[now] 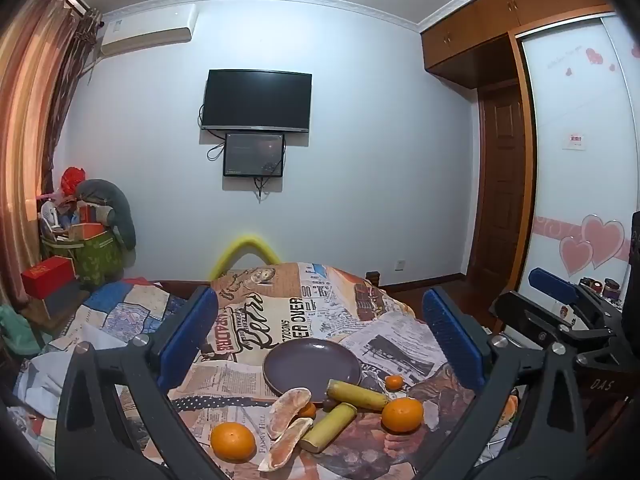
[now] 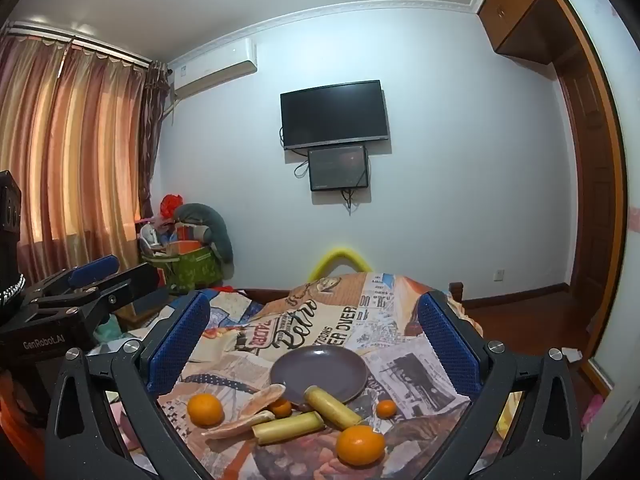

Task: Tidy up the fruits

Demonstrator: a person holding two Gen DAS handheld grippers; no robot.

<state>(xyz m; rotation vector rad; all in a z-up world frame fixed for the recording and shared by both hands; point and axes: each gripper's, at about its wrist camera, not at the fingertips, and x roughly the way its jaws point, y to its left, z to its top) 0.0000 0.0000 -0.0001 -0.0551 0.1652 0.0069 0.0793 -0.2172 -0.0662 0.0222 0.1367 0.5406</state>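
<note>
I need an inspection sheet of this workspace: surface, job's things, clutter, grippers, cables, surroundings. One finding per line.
Surface: newspaper-print cloth, wrinkled.
Job's things: purple plate, empty; two large oranges, small oranges, two peeled citrus segments, two yellow-green cane pieces lying before the plate, one cane end on its rim.
Clutter: nothing seen on the cloth.
Grippers: left gripper open, holding nothing; right gripper open, holding nothing.
Cables: wires hang below the wall TV.
Surroundings: curtains, air conditioner, wardrobe, piled bags.
</note>
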